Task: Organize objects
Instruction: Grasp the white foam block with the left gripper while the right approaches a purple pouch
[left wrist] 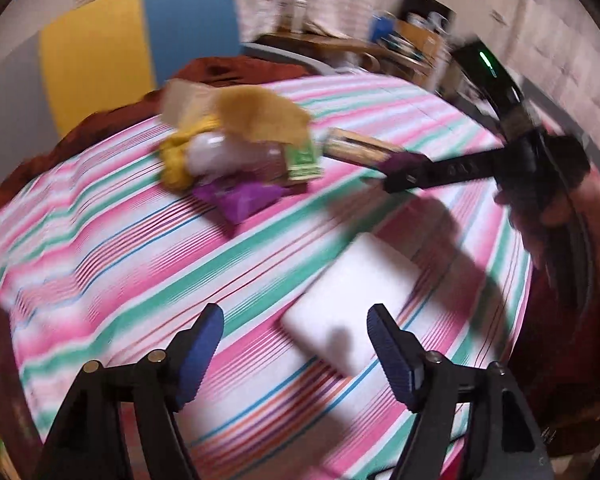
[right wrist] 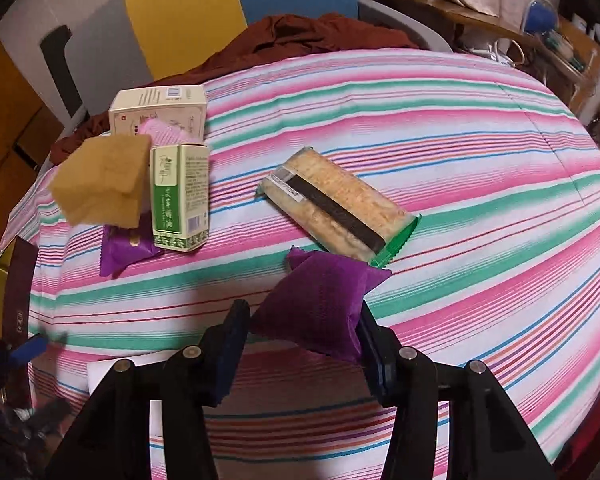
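I am reading the far-left cluster as the collection spot, judging by how much is packed together there. In the right wrist view a yellow sponge (right wrist: 104,184) is leaning against a green box (right wrist: 181,196), a cream box (right wrist: 160,114) is standing just behind them, and a purple packet (right wrist: 126,250) is poking out from under the pair. Everything is lying on the striped cloth (right wrist: 460,160) covering the surface.

To the right of that cluster, well apart from it, a cracker pack (right wrist: 336,208) is lying flat and slanted, looking like it is waiting its turn.

My left tool (left wrist: 296,344) is hanging empty with its jaws spread wide, low over the near part of the surface, pointing toward the cluster. A white block (left wrist: 352,304) is lying just ahead of it, partly between the fingers (left wrist: 204,344) in view, though I cannot tell whether anything is touching. That view is smeared with blur.

My right tool (right wrist: 300,344) is clamping a purple pouch (right wrist: 320,308) between its pads, lifted clear of the cloth, near the cracker pack's near end. In the left view it is reaching in from the right, stretched almost level toward the cluster. My guess is the pouch is heading to join the other purple packet.
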